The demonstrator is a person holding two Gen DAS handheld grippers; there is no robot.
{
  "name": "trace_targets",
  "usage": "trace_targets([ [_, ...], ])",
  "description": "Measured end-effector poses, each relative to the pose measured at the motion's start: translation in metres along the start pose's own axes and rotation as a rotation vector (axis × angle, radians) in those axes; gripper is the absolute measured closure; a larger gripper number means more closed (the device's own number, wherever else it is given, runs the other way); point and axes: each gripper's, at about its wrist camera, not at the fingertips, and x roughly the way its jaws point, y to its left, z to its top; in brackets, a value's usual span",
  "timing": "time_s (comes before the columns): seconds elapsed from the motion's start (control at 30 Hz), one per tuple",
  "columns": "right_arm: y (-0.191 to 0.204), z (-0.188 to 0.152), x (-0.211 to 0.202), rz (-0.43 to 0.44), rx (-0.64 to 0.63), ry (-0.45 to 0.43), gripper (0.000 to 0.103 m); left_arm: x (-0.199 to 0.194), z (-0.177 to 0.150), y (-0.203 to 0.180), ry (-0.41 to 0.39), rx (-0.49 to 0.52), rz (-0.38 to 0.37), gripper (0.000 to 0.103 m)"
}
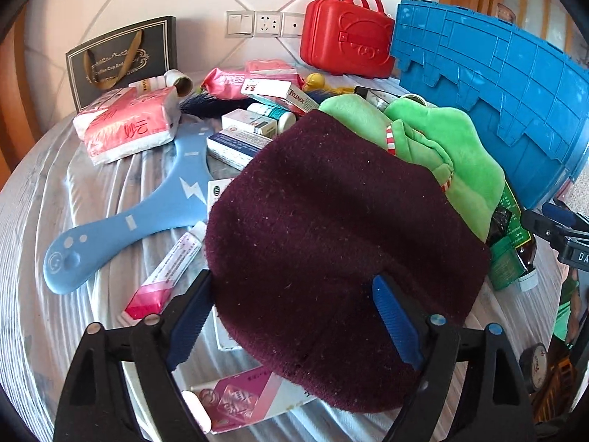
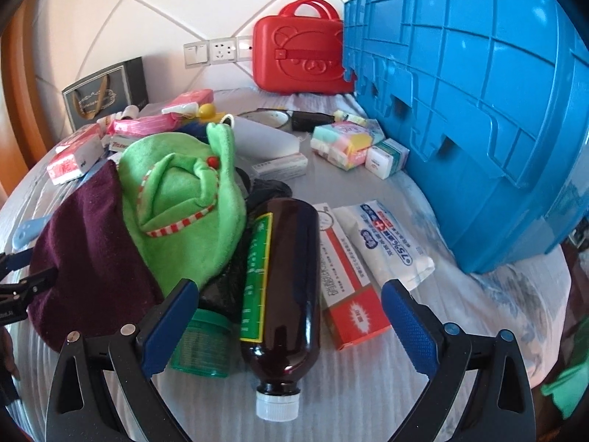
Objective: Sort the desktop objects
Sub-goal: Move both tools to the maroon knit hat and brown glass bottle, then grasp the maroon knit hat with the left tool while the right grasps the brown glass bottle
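Here both grippers gape: left gripper (image 1: 294,316) straddling maroon hat (image 1: 331,239), right gripper (image 2: 291,324) around brown bottle (image 2: 287,280).

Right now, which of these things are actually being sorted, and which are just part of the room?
Being sorted:
maroon knit hat, between the open left fingers
brown bottle, between the open right fingers
green plush
tissue pack

Just lying about:
wall sockets
striped tablecloth

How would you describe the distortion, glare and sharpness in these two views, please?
Left wrist: strong fisheye bending the blue crate, dark corners, and the maroon hat is sharp. Right wrist: the same bending, a bright glare streak on the brown bottle, and soft daylight without hard shadows.
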Motion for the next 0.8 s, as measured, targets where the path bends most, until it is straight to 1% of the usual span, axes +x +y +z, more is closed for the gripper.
trace_targets([
  [0.07,-0.002,-0.001,0.005,0.007,0.014,0.012,0.002,0.004,0.0,-0.004,-0.001,0.01,0.021,0.011],
  [0.13,-0.003,-0.002,0.007,0.017,0.021,0.014,0.002,0.007,0.0,-0.006,-0.007,-0.005,0.04,0.008],
  [0.3,0.002,0.001,0.012,0.027,0.007,0.015,0.002,0.016,0.006,-0.015,-0.005,-0.018,0.104,0.006],
  [0.47,0.009,0.003,0.022,0.016,-0.013,0.029,0.002,0.022,0.014,-0.016,-0.006,-0.038,0.126,0.006],
  [0.5,0.009,0.003,0.025,0.018,-0.012,0.04,0.006,0.023,0.015,-0.016,-0.007,-0.04,0.129,0.006],
  [0.53,0.009,0.003,0.028,0.025,-0.009,0.05,0.022,0.024,0.016,-0.017,-0.005,-0.037,0.133,0.006],
  [0.57,0.009,0.002,0.031,0.021,-0.008,0.061,0.035,0.026,0.017,-0.018,-0.003,-0.032,0.138,0.006],
  [0.6,0.007,0.002,0.032,0.03,0.0,0.061,0.041,0.026,0.018,-0.018,-0.003,-0.033,0.139,0.005],
  [0.7,0.003,0.005,0.035,0.038,0.014,0.069,0.044,0.028,0.02,-0.018,-0.005,-0.043,0.14,0.004],
  [0.8,-0.005,0.006,0.038,0.065,0.059,0.084,0.044,0.03,0.021,-0.019,-0.009,-0.042,0.143,0.004],
])
